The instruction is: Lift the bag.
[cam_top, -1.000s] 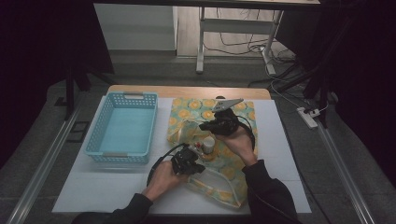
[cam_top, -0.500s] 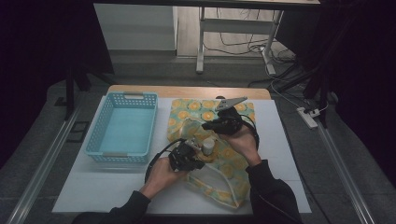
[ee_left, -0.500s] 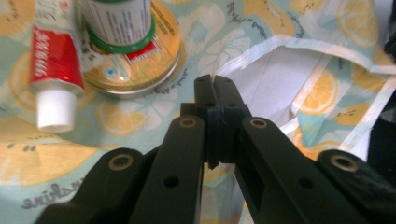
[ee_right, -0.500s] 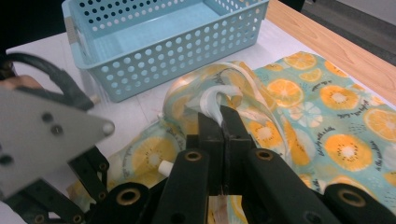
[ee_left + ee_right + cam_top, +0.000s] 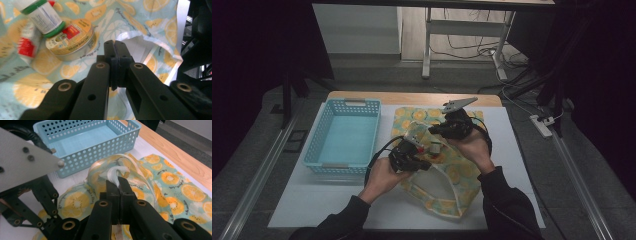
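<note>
- Hard to read the middle of the high view: both hands crowd over the bag [image 5: 447,172], so the small stuff there is just a pale blob with a red speck.
- The left gripper view is clearer: a round gold tin [image 5: 72,41] lies flat on the lemon-print fabric, a white bottle with a green cap [image 5: 42,16] lies tipped against its rim, and a red-and-white tube or packet [image 5: 26,46] sits blurred beside both. The bottle's top is cut off by the frame edge.
- Can't tell if those 3 things sit inside the bag or just on top of it.
- The blue basket [image 5: 344,137] sits on the white worktop [image 5: 312,200] left of the bag, and nothing shows in it.
- Left gripper [image 5: 115,51]: jaws pressed together, right at the bag's white inner lining; whether any fabric is pinched, I can't tell.
- Right gripper [image 5: 120,185]: jaws clamped on the bag's pale handle strap [image 5: 116,173], which loops up above the tips.
- The bag lies flat in the middle of the worktop, long axis running from the person toward the far edge, near end slanting to the right.
</note>
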